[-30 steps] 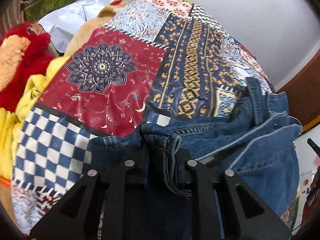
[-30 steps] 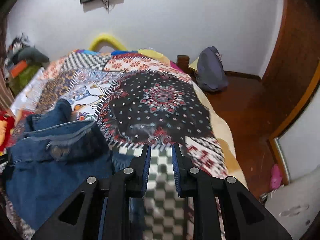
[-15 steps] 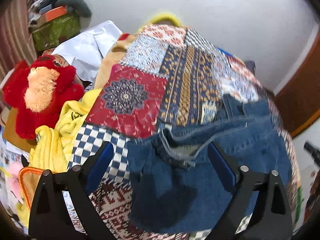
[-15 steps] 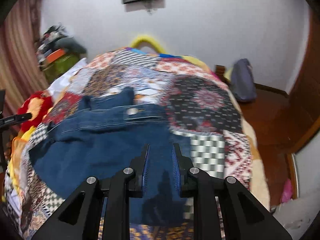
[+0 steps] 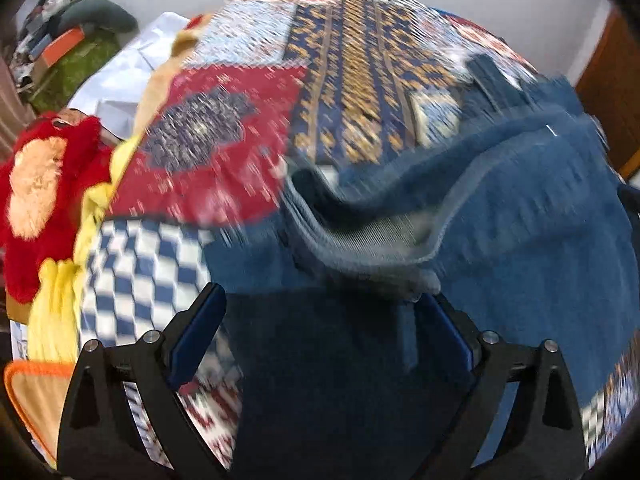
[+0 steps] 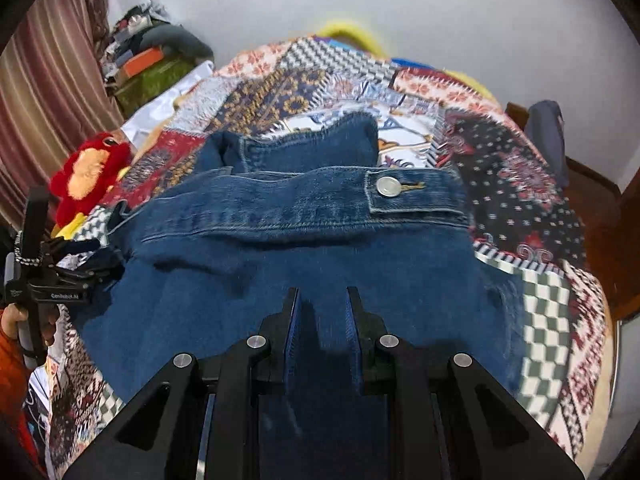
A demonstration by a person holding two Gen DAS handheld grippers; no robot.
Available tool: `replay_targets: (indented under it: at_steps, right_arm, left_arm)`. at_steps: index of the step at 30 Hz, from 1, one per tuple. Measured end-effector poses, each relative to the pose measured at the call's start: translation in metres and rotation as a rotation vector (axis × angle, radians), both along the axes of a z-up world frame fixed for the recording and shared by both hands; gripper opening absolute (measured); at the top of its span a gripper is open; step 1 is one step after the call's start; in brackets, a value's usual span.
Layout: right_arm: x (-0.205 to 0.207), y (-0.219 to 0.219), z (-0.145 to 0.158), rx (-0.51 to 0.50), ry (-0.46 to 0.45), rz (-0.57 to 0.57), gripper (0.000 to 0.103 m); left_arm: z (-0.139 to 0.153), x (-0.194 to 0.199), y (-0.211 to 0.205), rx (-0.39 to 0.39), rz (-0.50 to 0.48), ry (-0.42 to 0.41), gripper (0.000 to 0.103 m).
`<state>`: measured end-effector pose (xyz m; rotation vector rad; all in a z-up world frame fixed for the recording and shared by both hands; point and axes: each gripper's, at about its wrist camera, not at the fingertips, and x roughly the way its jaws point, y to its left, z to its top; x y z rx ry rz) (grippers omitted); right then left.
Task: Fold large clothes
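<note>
A blue denim garment [image 6: 304,240] with a silver metal button [image 6: 388,187] lies spread across the near half of the bed, on a multicoloured patchwork bedspread [image 6: 516,184]. Left tongs [image 5: 320,332]: jaws wide apart, nothing pressed between them, denim lying beneath. Right tongs [image 6: 322,312]: jaws drawn close together above the denim; no cloth is seen gripped between them. A red and orange plush toy [image 6: 86,172] sits at the bed's left edge. A grey bag [image 6: 546,132] rests beyond the far right corner. The left-wrist view is blurred.
</note>
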<state>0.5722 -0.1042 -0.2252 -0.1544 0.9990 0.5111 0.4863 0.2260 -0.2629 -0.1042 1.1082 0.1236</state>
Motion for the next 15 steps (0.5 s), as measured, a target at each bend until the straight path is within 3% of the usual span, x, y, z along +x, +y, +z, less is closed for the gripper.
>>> replay_targets:
  at_steps: [4, 8, 11, 12, 15]
  right_arm:
    - [0.03, 0.01, -0.015, -0.011, 0.019, -0.037, 0.017]
    - [0.053, 0.01, -0.021, 0.003, 0.005, -0.056, 0.017]
    - [0.064, 0.005, -0.025, 0.051, 0.026, -0.088, 0.016]
    - [0.065, 0.003, -0.023, 0.041, 0.006, -0.108, 0.016]
    - [0.059, 0.003, -0.02, -0.136, -0.147, -0.203, 0.017]
  left_arm:
    - [0.008, 0.023, 0.019, -0.029, 0.059, -0.064, 0.098]
    - [0.011, 0.044, 0.027, 0.07, 0.114, -0.077, 0.1]
    - [0.006, 0.054, 0.031, 0.09, 0.13, -0.062, 0.103]
    - [0.004, 0.057, 0.031, 0.099, 0.125, -0.055, 0.103]
    - [-0.001, 0.061, 0.024, 0.143, 0.11, -0.036, 0.103]
